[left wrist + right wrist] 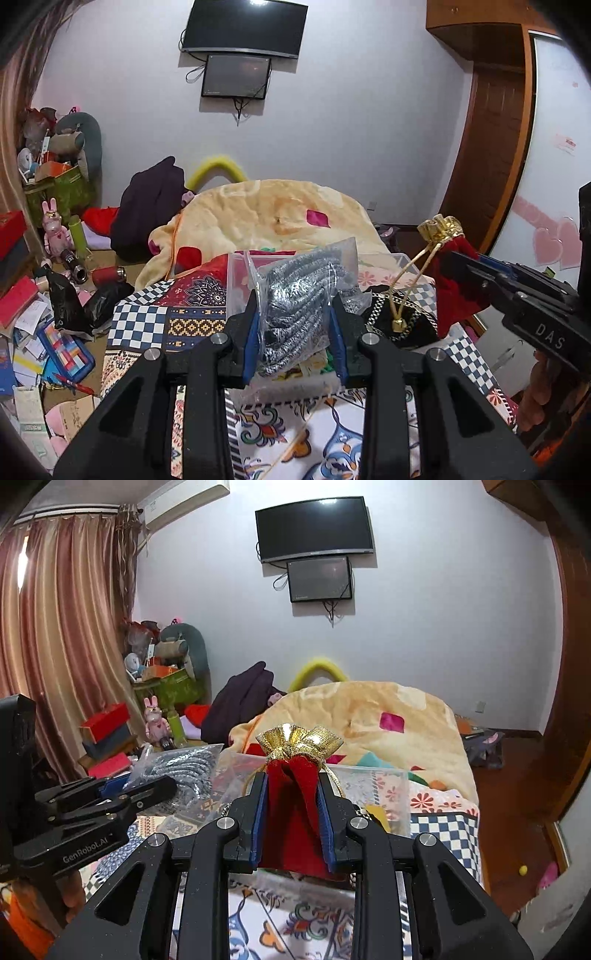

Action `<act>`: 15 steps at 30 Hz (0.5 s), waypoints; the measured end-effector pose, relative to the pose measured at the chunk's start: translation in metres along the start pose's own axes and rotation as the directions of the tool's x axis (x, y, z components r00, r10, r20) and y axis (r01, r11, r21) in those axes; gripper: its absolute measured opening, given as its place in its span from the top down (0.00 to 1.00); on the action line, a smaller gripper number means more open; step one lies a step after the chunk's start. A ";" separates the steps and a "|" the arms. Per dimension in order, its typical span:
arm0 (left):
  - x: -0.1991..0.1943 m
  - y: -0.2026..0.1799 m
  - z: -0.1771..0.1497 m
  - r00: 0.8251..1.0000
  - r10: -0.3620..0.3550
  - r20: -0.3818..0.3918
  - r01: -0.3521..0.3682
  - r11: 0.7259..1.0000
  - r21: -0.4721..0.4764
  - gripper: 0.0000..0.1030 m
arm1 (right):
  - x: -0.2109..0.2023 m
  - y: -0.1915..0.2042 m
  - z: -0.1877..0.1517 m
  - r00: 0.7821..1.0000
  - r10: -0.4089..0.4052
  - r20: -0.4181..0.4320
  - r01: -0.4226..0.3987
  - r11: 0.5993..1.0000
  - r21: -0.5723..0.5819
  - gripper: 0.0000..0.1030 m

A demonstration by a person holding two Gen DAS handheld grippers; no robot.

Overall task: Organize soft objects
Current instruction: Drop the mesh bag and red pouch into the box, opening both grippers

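Left wrist view, centre: left hand-held gripper clamps the bagged grey cord, right hand-held gripper grips the red pouch; lower both squarely into the clear bin before releasing.

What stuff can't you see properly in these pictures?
- Inside the red velvet pouch: drawn shut at its gold top, and the right gripper covers its sides in the right wrist view.
- What the grey knitted thing in the plastic bag is: bunched up, its lower part behind the left gripper in the left wrist view.
- Bottom of the clear plastic box: hidden by both held things.
- Floor clutter: too small, edge-warped.
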State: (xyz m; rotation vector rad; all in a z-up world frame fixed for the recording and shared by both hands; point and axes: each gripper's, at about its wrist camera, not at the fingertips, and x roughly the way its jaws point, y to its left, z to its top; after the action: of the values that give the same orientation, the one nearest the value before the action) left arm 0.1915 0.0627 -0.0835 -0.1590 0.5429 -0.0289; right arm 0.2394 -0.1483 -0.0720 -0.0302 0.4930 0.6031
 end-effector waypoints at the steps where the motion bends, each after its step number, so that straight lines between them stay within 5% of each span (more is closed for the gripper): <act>1: 0.005 0.001 0.000 1.000 0.001 -0.007 -0.001 1.000 -0.003 0.68 | 0.003 0.000 -0.001 1.000 -0.002 -0.006 0.002 1.000 -0.001 0.78; 15: 0.075 0.003 -0.013 0.985 -0.029 -0.169 0.026 0.999 -0.026 0.68 | 0.068 0.003 -0.003 0.988 -0.044 -0.149 0.037 0.998 -0.050 0.75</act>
State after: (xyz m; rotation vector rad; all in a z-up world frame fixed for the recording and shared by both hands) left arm 0.2485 0.0590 -0.1337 -0.1879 0.7106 -0.0634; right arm 0.2843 -0.1099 -0.1051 -0.1312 0.6230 0.5748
